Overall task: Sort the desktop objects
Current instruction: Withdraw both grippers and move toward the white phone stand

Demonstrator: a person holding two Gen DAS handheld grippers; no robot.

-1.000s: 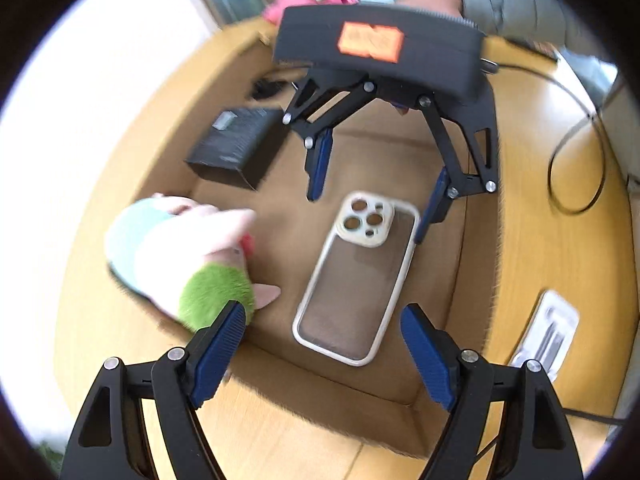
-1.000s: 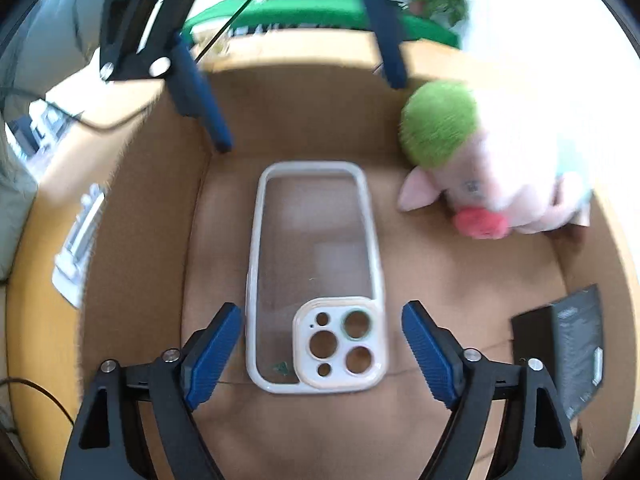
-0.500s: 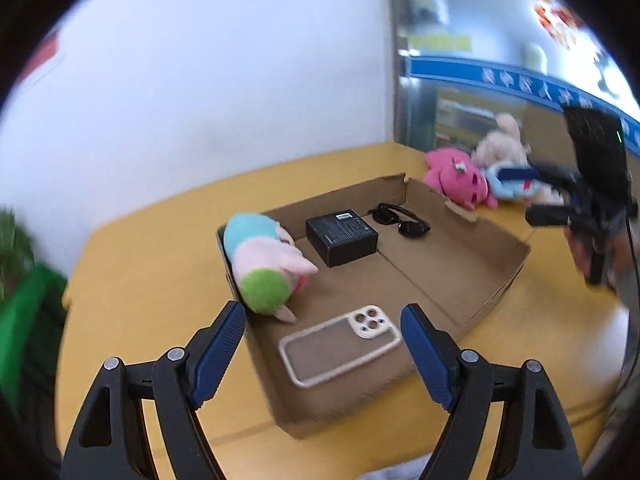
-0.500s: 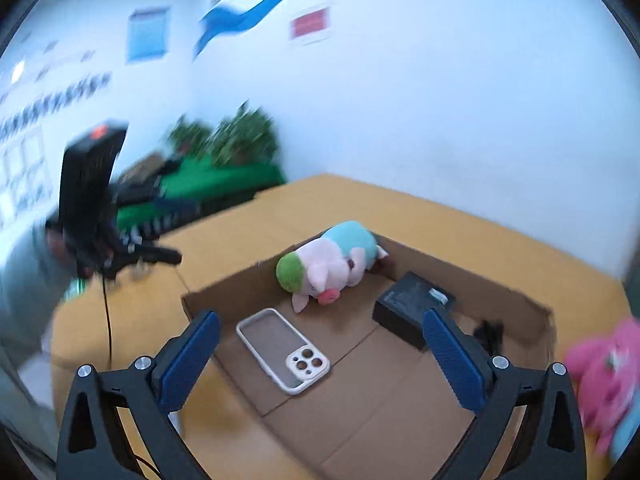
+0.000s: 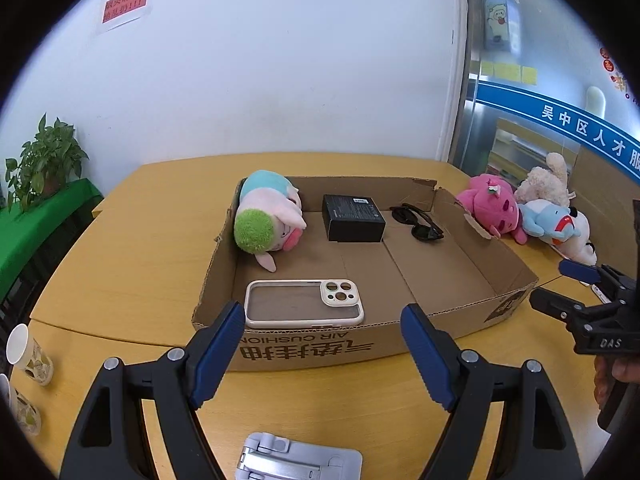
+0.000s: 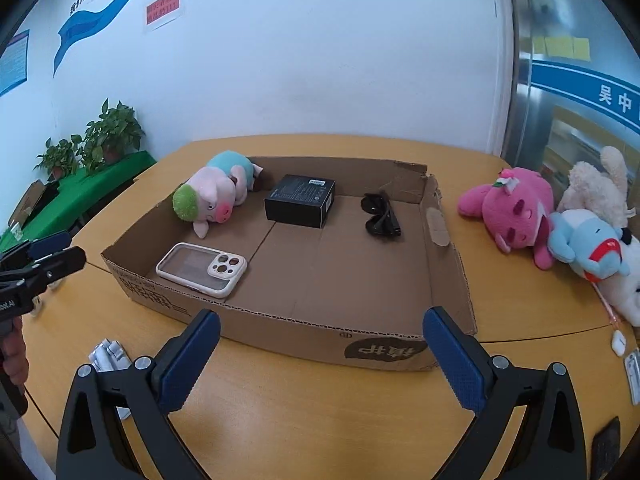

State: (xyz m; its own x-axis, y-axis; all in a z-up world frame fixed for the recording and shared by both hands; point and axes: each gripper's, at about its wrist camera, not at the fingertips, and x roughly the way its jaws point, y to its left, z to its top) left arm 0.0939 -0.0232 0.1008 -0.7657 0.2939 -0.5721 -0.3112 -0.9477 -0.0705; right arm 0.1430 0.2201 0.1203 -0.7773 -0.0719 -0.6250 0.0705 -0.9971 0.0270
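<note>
A shallow cardboard box (image 5: 312, 346) (image 6: 384, 352) lies on the yellow table. In it are a clear phone case (image 5: 304, 304) (image 6: 201, 267), a pig plush with green hair (image 5: 266, 220) (image 6: 212, 192), a black box (image 5: 352, 218) (image 6: 301, 200) and black sunglasses (image 5: 418, 222) (image 6: 380, 214). My left gripper (image 5: 323, 354) is open and empty, in front of the box near the phone case. My right gripper (image 6: 320, 354) is open and empty, in front of the box's right half.
Pink, cream and blue-white plush toys (image 5: 528, 212) (image 6: 560, 216) lie on the table right of the box. A grey folded stand (image 5: 298, 460) (image 6: 108, 356) lies near me. Paper cups (image 5: 24, 354) stand far left. Small white items (image 6: 624, 350) lie at the right edge.
Both grippers have pulled back up and out of the box, away from the phone case, to the near side of the table. The phone case stays in the box.
</note>
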